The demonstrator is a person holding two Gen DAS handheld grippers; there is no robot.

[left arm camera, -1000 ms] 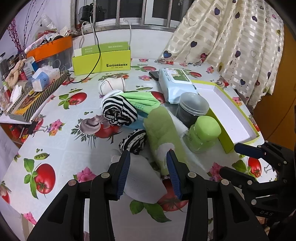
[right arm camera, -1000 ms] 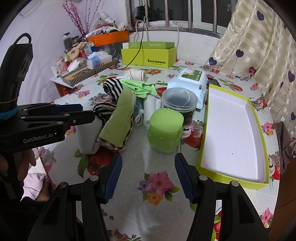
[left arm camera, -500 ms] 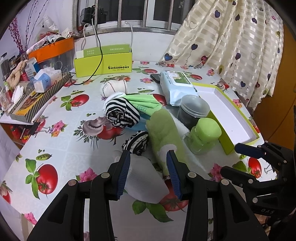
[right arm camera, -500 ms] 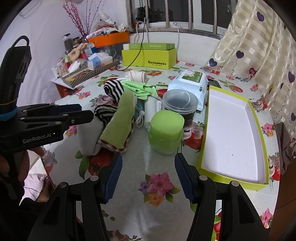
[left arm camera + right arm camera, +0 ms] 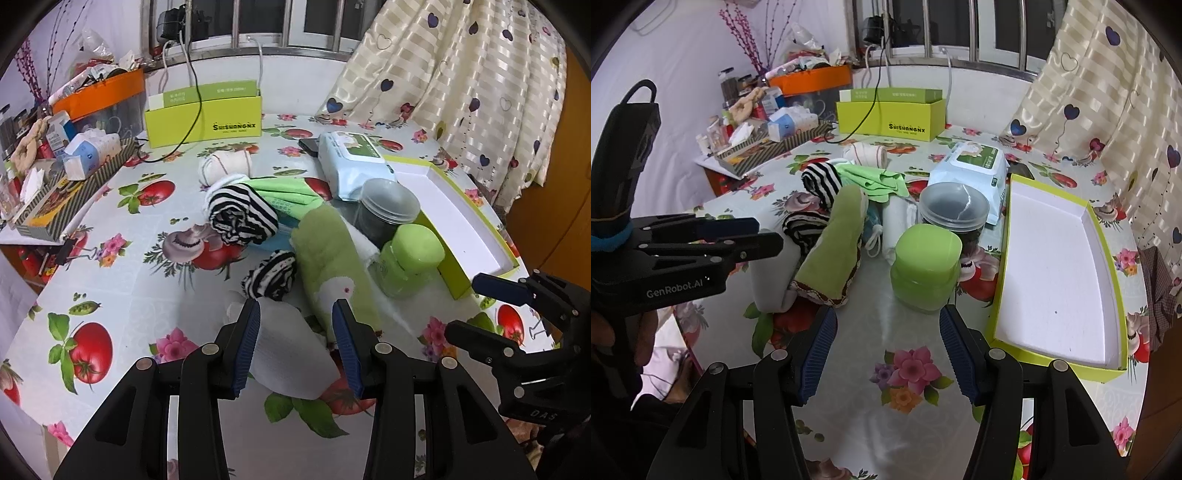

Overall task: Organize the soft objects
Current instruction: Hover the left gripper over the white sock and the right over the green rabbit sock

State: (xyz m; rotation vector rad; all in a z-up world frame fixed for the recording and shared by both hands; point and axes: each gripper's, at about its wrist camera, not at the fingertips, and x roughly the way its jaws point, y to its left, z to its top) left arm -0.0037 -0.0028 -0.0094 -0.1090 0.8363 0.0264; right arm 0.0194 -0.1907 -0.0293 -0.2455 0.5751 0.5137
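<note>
My left gripper (image 5: 295, 314) is open and hovers low over a white cloth (image 5: 291, 354) that lies on the table between its fingers, untouched by the pads. Just beyond lie a green towel mitt (image 5: 332, 273), a small striped sock ball (image 5: 271, 275), a larger striped sock roll (image 5: 240, 218), a light green cloth (image 5: 284, 192) and a white rolled sock (image 5: 225, 166). My right gripper (image 5: 886, 321) is open and holds nothing, just short of a green-lidded jar (image 5: 925, 266). A shallow yellow-green box tray (image 5: 1052, 258), white inside, lies to its right.
A clear jar with a grey lid (image 5: 955, 210) and a wet-wipes pack (image 5: 971, 166) stand behind the green jar. A yellow-green carton (image 5: 203, 118) with a cable over it sits at the back. A cluttered striped tray (image 5: 62, 199) lines the left edge; a curtain (image 5: 461, 74) hangs at the right.
</note>
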